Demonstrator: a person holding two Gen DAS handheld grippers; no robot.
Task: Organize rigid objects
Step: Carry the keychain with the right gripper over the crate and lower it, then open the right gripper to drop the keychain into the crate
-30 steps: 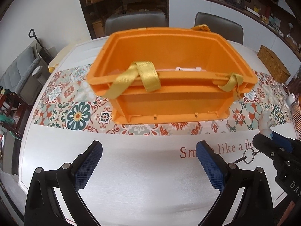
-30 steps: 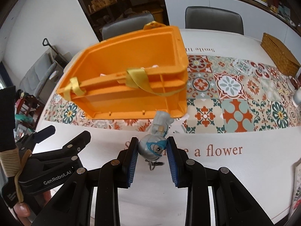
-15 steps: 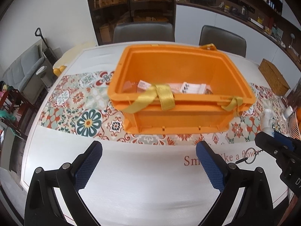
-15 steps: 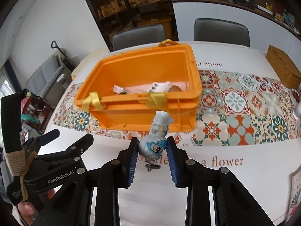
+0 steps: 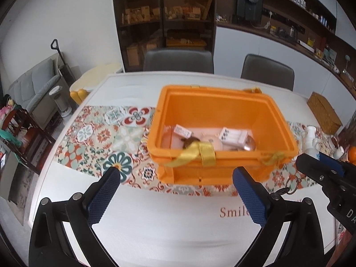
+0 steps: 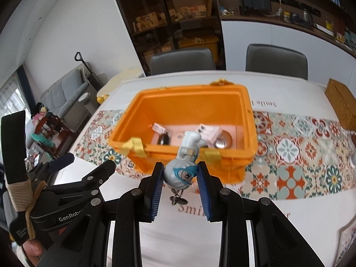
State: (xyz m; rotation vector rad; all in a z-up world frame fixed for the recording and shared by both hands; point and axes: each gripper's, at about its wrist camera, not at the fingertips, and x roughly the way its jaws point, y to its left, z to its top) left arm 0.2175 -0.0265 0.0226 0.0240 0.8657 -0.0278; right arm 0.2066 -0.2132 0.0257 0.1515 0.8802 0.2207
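- Right gripper (image 6: 180, 181): fingers pinch the figurine keychain (image 6: 183, 169), held above the table, near the orange bin (image 6: 247, 120).
- Left gripper (image 5: 178, 197): fingers spread, holding nothing.
- Risk: the dangling key ring (image 6: 176, 198) may snag the bin's rim.

A white dining table (image 5: 155, 222) carries a patterned tile-print runner (image 5: 95, 138). Two grey chairs (image 5: 178, 61) stand at its far side. Behind them are dark wooden shelves (image 5: 164, 17) holding boxes, and a white wall (image 5: 66, 11). A grey sofa (image 5: 33, 89) sits to the left beside a daylit window (image 6: 9, 102).
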